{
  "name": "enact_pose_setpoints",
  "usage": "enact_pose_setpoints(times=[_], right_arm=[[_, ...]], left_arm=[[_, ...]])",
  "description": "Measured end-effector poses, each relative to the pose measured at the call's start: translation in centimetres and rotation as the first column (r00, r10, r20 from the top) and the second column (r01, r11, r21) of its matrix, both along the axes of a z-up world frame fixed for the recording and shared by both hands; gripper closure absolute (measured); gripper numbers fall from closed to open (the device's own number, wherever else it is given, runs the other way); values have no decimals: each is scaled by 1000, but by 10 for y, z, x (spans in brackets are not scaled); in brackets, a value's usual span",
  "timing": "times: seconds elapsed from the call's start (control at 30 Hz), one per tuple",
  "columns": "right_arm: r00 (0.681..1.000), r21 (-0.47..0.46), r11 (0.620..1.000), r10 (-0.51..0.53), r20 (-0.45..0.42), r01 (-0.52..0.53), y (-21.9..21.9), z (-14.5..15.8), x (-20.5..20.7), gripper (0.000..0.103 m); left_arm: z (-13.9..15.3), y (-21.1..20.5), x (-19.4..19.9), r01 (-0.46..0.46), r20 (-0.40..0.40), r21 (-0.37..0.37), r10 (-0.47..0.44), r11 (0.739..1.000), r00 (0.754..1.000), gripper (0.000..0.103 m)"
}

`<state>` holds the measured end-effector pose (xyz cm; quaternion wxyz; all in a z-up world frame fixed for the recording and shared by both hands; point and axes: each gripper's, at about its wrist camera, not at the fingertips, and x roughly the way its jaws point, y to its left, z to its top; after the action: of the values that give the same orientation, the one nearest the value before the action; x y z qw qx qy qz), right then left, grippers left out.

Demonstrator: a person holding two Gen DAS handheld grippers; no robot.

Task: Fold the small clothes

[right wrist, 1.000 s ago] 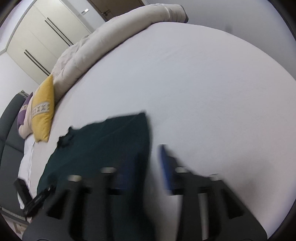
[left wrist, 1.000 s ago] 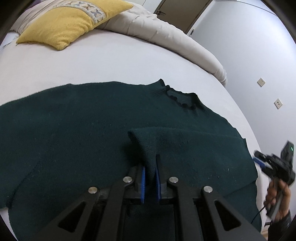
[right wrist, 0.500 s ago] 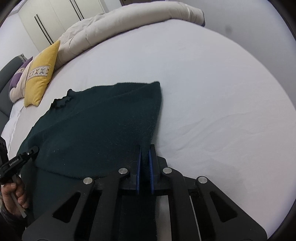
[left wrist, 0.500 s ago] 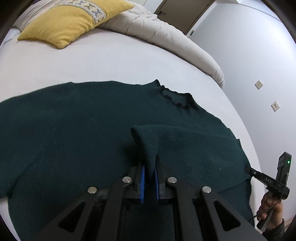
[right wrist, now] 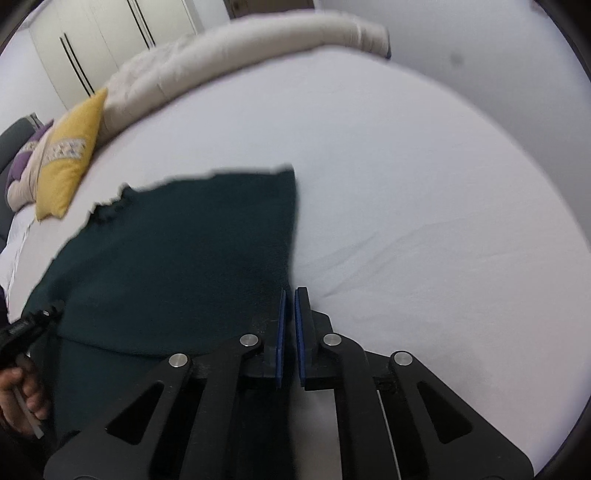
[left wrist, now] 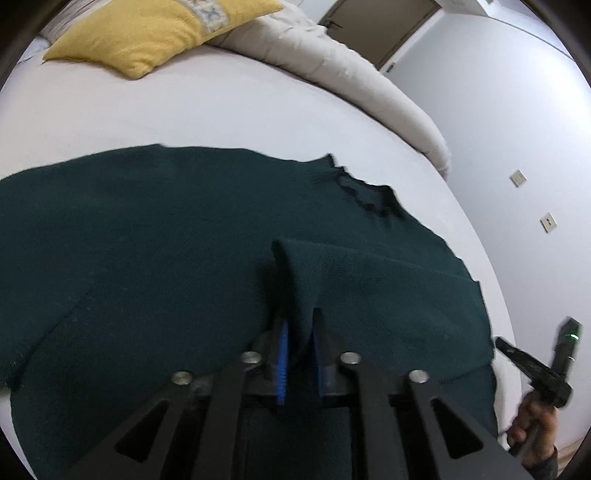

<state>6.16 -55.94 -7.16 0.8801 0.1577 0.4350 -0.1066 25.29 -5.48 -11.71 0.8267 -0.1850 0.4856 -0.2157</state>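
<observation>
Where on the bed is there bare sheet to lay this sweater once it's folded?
The widest free patch is the white sheet right of the dark green sweater, running up to the rolled duvet. A narrower strip lies between the sweater's neckline and the yellow pillow. The near-left side is crowded: sweater, both grippers.

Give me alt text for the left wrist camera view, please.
The left gripper, jaws opening, has a folded flap of a dark green sweater between its fingers, the sweater spread on a white bed. A yellow pillow lies beyond.
</observation>
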Motion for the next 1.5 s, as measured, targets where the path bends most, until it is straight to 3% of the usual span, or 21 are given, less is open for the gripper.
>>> enact_pose_setpoints(times=[0.03, 0.07, 0.13, 0.2, 0.27, 0.33, 0.43, 0.47, 0.57, 0.67, 0.77, 0.8, 0.83, 0.87, 0.93, 1.0, 1.07, 1.13, 1.17, 1.3, 1.5], right_arm=[[1000, -27, 1000, 6, 14, -6, 6, 4, -2, 93], [1000, -51, 999, 18, 5, -18, 12, 3, -4, 76], [993, -40, 997, 56, -105, -60, 17, -26, 5, 50], [995, -81, 993, 83, -54, -87, 18, -29, 1, 50], [998, -81, 996, 19, -65, -24, 16, -13, -4, 50], [999, -86, 995, -46, -22, 44, 15, 7, -16, 50], [994, -107, 993, -44, 102, 55, 32, 46, -43, 44], [990, -112, 992, -36, 136, 52, 41, 57, -51, 38], [970, -78, 997, 5, 243, 14, 85, 85, -78, 29], [960, -9, 998, 69, 270, -69, 124, 92, -96, 29], [961, 60, 991, 97, 260, -116, 157, 89, -101, 29], [961, 100, 985, 108, 254, -137, 171, 85, -102, 29], [962, 119, 982, 115, 247, -147, 181, 82, -98, 29], [964, 139, 977, 125, 233, -161, 193, 78, -97, 29], [965, 140, 972, 158, 208, -189, 216, 74, -97, 29], [961, 126, 968, 187, 203, -215, 237, 72, -103, 29], [956, 112, 966, 207, 206, -233, 246, 73, -112, 29], [952, 93, 966, 217, 216, -242, 256, 75, -124, 29], [951, 91, 966, 216, 221, -241, 257, 76, -131, 29], [957, 132, 968, 180, 226, -214, 232, 72, -142, 29], [965, 195, 962, 145, 220, -189, 204, 51, -150, 29]], left_arm=[[-3, 3, 2, -6, -10, -24, 6, 1000, 1000, 85], [-6, 7, 4, -13, -23, -59, 12, 998, 1000, 85], [-9, 13, 7, -17, -47, -102, 12, 995, 999, 85], [-5, 20, 7, -33, -76, -108, 25, 994, 997, 85], [11, 39, -3, -76, -61, -74, 71, 994, 996, 73], [31, 65, -19, -105, -1, -42, 105, 994, 994, 45], [54, 130, -53, -201, 78, -12, 201, 980, 976, 41], [56, 148, -60, -232, 82, -13, 233, 973, 969, 41], [55, 248, -98, -434, 66, -19, 434, 901, 899, 39], [44, 341, -132, -625, 25, -21, 626, 780, 780, 28], [35, 418, -161, -772, 6, -22, 772, 635, 635, 16], [30, 435, -164, -791, -9, -22, 791, 612, 612, 15], [27, 442, -163, -791, -23, -28, 791, 611, 612, 15], [22, 447, -159, -778, -40, -40, 777, 627, 628, 15], [9, 446, -139, -730, -62, -37, 728, 682, 683, 16], [0, 441, -123, -713, -40, 13, 713, 701, 700, 25], [0, 442, -116, -717, -14, 68, 719, 694, 694, 50], [-2, 448, -115, -712, -51, 52, 714, 700, 698, 93], [-1, 443, -112, -705, -62, 40, 706, 708, 706, 95], [44, 402, -125, -669, 54, 58, 667, 741, 743, 95], [112, 265, -118, -457, 232, 89, 428, 885, 873, 95]])
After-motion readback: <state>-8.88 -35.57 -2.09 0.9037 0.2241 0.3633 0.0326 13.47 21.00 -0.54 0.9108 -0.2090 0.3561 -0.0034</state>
